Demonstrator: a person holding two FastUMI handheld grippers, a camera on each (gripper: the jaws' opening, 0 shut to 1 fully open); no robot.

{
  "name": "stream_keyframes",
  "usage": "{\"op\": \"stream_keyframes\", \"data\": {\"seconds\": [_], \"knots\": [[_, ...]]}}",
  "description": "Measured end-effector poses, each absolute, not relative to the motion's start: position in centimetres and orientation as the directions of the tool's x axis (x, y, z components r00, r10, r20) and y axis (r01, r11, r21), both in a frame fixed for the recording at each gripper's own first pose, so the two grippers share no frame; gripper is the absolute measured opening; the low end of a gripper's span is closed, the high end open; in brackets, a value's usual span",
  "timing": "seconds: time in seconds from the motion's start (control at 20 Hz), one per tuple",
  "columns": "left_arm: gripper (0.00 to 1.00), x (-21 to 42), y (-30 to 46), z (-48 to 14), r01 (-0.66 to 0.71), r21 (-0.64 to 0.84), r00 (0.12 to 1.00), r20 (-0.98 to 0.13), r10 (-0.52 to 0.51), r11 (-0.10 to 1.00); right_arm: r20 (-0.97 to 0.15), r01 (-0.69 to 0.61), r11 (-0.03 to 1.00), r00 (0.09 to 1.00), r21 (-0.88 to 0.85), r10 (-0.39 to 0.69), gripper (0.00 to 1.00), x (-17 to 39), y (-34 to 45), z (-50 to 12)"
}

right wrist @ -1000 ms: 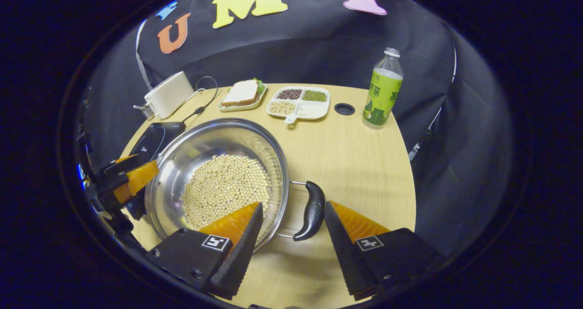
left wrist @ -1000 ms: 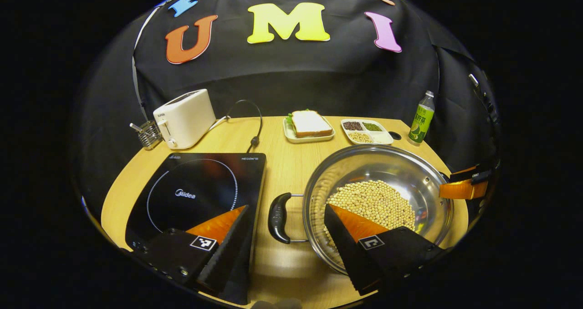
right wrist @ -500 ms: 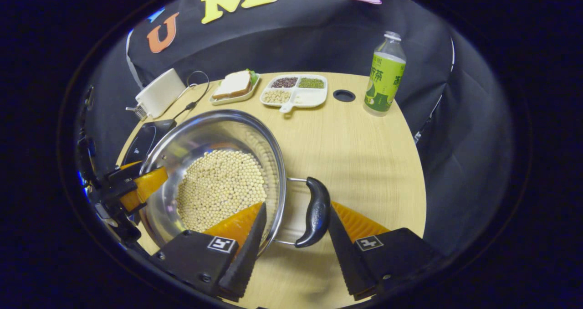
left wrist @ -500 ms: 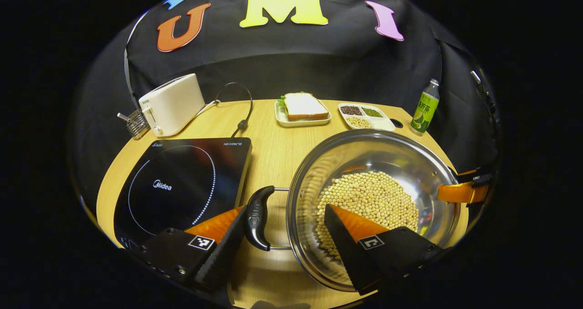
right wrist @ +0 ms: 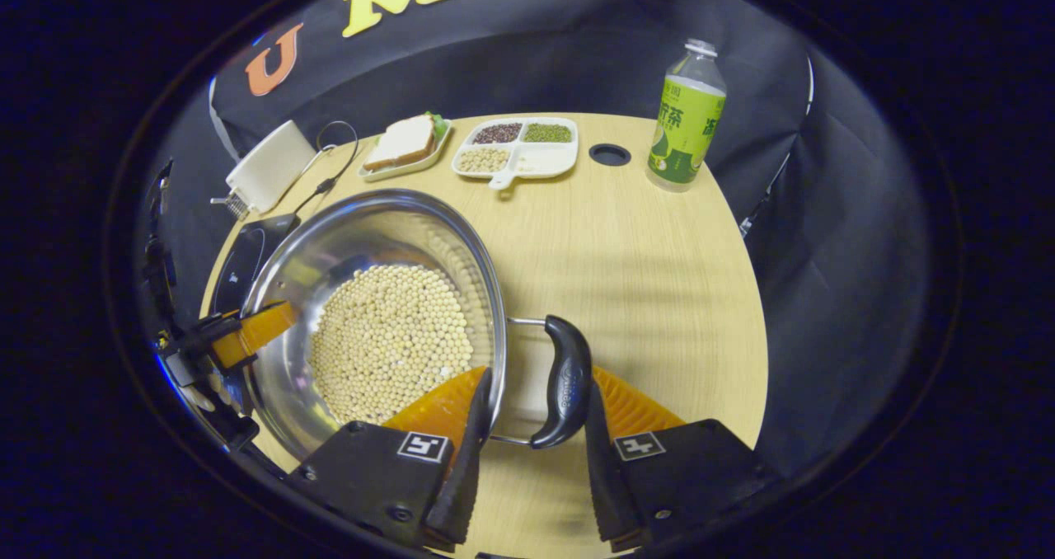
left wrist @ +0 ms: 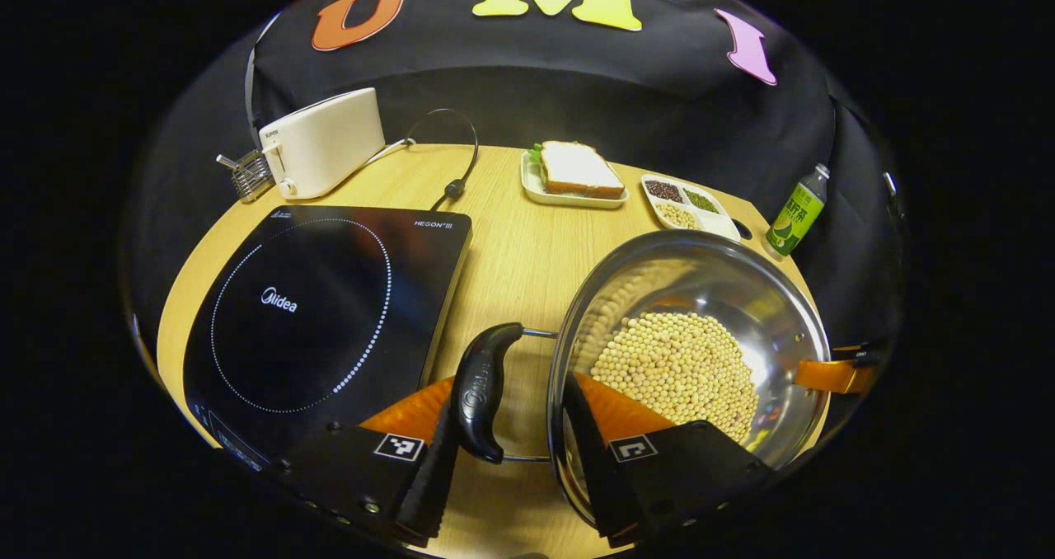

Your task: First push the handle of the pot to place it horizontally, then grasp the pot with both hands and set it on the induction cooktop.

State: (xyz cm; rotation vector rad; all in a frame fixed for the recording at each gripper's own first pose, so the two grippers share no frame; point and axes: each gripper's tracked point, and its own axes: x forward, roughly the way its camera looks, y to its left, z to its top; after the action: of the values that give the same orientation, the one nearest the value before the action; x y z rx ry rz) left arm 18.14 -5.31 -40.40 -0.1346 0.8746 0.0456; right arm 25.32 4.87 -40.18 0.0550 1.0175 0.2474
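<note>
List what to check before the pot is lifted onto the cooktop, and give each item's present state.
1. left handle lies between the fingers of the left gripper: ok.
2. right handle lies between the fingers of the right gripper: ok.
3. both grippers shut on the handles: not ok, both are open.
4. cooktop free of other things: ok.
5. beans lie well below the rim of the pot: ok.
6. grip firm enough for the load: cannot tell.

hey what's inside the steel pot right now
The pot holds a heap of pale round beans covering most of its bottom. Whatever lies beneath the beans is hidden.
</note>
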Motion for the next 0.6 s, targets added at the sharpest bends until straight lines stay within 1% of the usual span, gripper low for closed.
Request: {"op": "stream_keyframes", "data": {"seconds": [0.05,0.15,0.25,0.6], "knots": [[0.66,18.3,-5.3,-40.3,-0.076,-0.076,0.652,-0.758,-0.008,0.994,-0.836,-0.18,0.971,0.498,0.16,0.23,0.54,25.3,4.8,-40.1],[0.64,18.4,-5.5,-39.8,-0.059,-0.065,0.663,-0.748,-0.009,0.996,-0.83,-0.172,0.97,0.506,0.17,0.235,0.52,25.0,4.6,-39.7],[0.63,18.5,-5.5,-38.9,-0.048,-0.062,0.68,-0.733,-0.012,0.997,-0.816,-0.174,0.971,0.529,0.162,0.231,0.52,24.7,4.3,-38.7],[0.63,18.7,-4.7,-34.4,-0.015,-0.053,0.729,-0.684,-0.026,0.998,-0.777,-0.177,0.971,0.584,0.159,0.233,0.51,23.7,4.8,-34.1]]}}
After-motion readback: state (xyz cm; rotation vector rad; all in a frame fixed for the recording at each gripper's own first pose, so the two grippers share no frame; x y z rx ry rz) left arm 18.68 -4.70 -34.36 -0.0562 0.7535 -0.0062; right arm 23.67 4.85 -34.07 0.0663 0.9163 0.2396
